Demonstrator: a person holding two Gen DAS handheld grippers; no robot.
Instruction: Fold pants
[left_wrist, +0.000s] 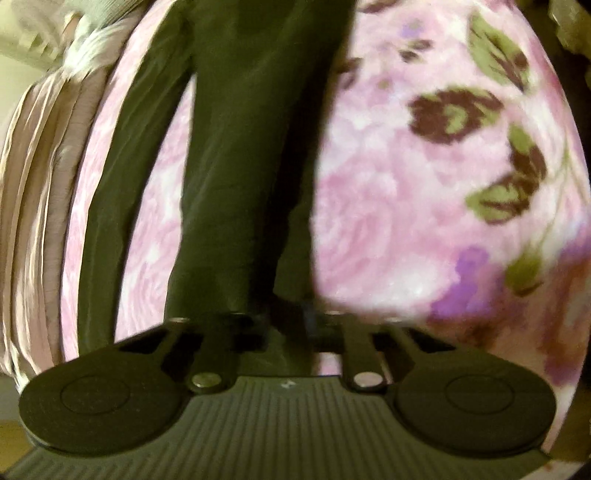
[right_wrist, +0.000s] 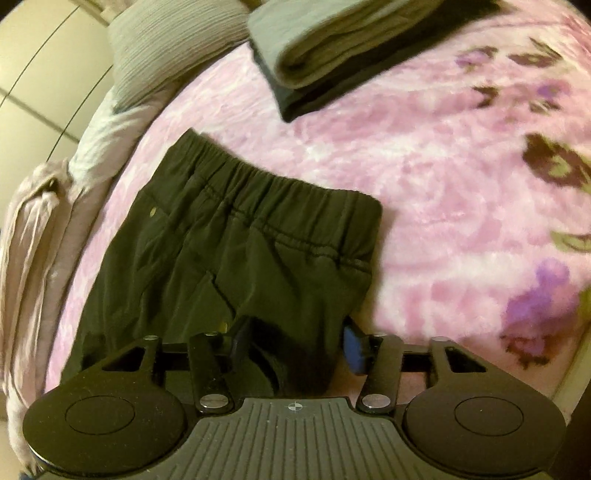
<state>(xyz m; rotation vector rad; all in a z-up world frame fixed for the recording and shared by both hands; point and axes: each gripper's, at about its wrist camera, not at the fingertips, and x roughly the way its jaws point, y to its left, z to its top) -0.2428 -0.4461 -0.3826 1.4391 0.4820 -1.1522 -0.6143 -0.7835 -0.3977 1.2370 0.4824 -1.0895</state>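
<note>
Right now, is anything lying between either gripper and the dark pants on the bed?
Nothing visible. The dark pants run straight into both grippers: the left gripper is shut on a leg, and fabric sits between the right gripper's fingers. The folded clothes stack lies apart, beyond the waistband.

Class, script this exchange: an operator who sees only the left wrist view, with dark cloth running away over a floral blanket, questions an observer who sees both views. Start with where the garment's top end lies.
Operator: I see only the pant legs. Where is the top end?
Observer: In the right wrist view, the elastic waistband lies spread flat on the blanket.
Operator: Does the other gripper have any cloth?
Observer: Yes. The right gripper has a bunch of the pants between its fingers, below the waistband.
</note>
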